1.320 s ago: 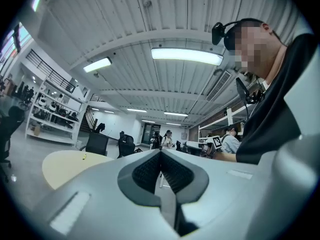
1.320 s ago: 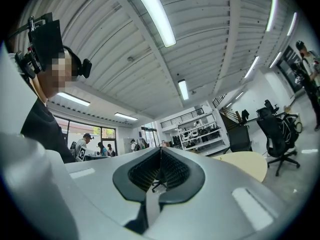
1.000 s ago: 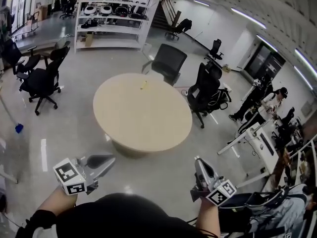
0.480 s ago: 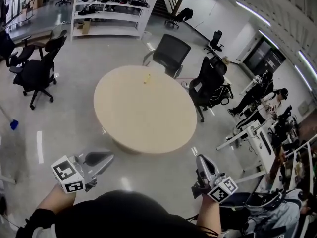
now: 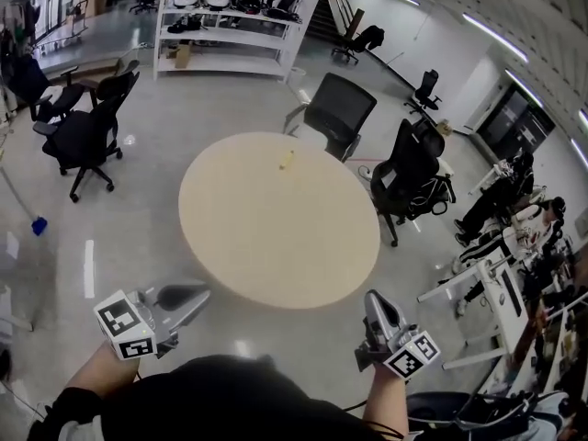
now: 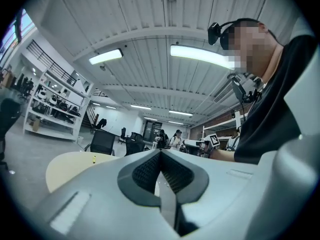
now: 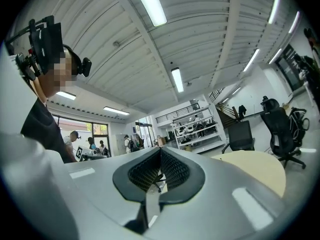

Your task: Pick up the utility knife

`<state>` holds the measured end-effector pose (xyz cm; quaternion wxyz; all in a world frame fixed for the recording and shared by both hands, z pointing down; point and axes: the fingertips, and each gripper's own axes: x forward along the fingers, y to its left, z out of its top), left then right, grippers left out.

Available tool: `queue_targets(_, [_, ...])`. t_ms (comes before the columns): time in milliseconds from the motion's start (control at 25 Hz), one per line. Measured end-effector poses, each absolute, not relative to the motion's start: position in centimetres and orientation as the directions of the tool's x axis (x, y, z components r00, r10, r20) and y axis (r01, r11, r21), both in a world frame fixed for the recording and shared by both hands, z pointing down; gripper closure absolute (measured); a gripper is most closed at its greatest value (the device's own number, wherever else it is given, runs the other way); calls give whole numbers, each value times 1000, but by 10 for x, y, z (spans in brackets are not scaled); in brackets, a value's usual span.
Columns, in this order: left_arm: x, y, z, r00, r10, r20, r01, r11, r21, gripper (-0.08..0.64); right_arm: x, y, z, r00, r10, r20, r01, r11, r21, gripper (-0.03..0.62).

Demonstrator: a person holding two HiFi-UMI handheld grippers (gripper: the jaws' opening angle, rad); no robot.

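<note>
Yellow and too small to make out clearly, the utility knife (image 5: 287, 160) lies on the round table (image 5: 276, 246) toward twelve o'clock; left gripper (image 5: 196, 295) and right gripper (image 5: 371, 301), jaws pressed together and empty, hang off its six o'clock rim.

No word, number, brand or sign could be read in any view. The only printed marks were black-and-white square patterns on the left cube (image 5: 126, 324) of the left gripper (image 5: 188, 295), at seven o'clock in the head view, and on the right cube (image 5: 411, 355) of the right gripper (image 5: 372, 299), at five o'clock. Neither carried letters or digits.
</note>
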<state>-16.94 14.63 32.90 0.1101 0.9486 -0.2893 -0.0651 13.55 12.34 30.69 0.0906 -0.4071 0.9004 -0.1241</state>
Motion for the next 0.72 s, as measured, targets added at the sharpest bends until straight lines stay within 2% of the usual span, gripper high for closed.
queue_targets(240, [-97, 91, 310, 732, -679, -57, -653, -724, 222, 563, 200, 28, 316, -750, -657, -71, -613, 732, -297, 571])
queue_targets(480, [-6, 55, 288, 708, -705, -41, -692, -704, 157, 563, 269, -38, 309, -801, -588, -114, -535, 789, -303, 571])
queue_targets(720, [35, 34, 288, 682, -731, 12, -725, -674, 144, 563, 316, -67, 327, -803, -581, -134, -509, 785, -353, 571])
